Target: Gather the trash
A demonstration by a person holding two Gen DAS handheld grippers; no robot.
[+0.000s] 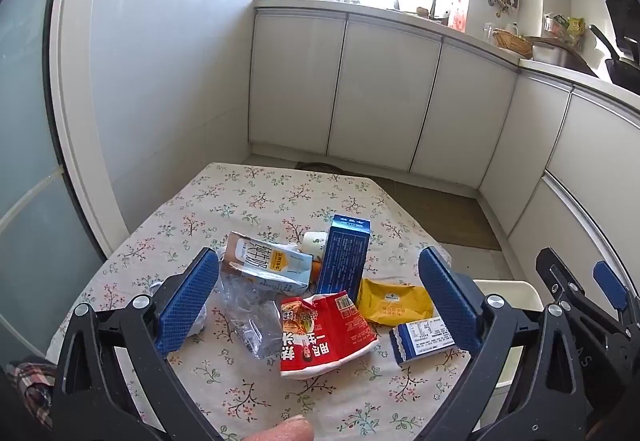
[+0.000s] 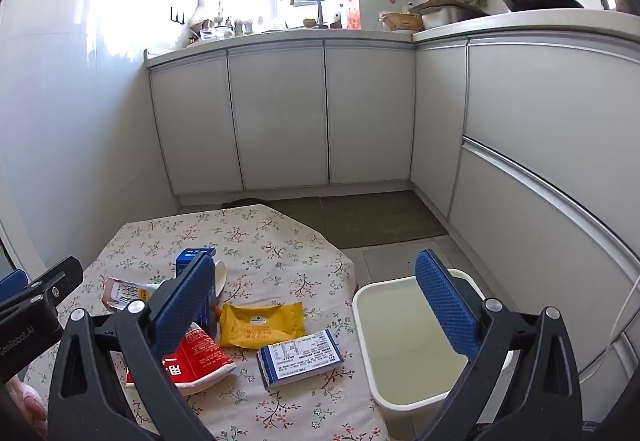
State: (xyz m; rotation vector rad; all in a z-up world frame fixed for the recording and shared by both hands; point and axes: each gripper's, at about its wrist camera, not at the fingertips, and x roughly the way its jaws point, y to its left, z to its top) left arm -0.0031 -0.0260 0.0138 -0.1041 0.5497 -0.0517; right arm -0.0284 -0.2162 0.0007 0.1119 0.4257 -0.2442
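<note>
Two tools hover above the near edge of the surface [image 1: 256,193], both with jaws spread wide and nothing between the pads. No item is held yet; judged from this layout, collection has not begun.

Left to right along the surface, the trash lies as follows. A crumpled clear plastic wrapper [image 1: 248,313] lies lowest on the left, partly under a flattened milk carton [image 1: 266,261]. A blue box [image 1: 346,257] stands upright behind the centre of the pile, with a small white cup [image 1: 314,241] just beside it at the rear. A crushed red noodle packet [image 1: 324,337] lies at the front centre. A yellow wrapper [image 1: 394,301] lies right of it, touching the blue box base. A blue-and-white packet [image 2: 300,357] lies flat nearest the right edge.

The white bin [image 2: 400,341] stands on the floor just beside the right edge, open at the top, so items can drop in with a short sideways carry.

The left tool [image 1: 316,297] frames the centre of the pile, tilted downward; the red noodle packet lies directly between its fingers, below them. The right tool [image 2: 316,305] straddles the right edge: its left finger overlaps the blue box and noodle packet, its right finger overlaps the bin. The blue-and-white packet lies between and below them, the likeliest first pick.
</note>
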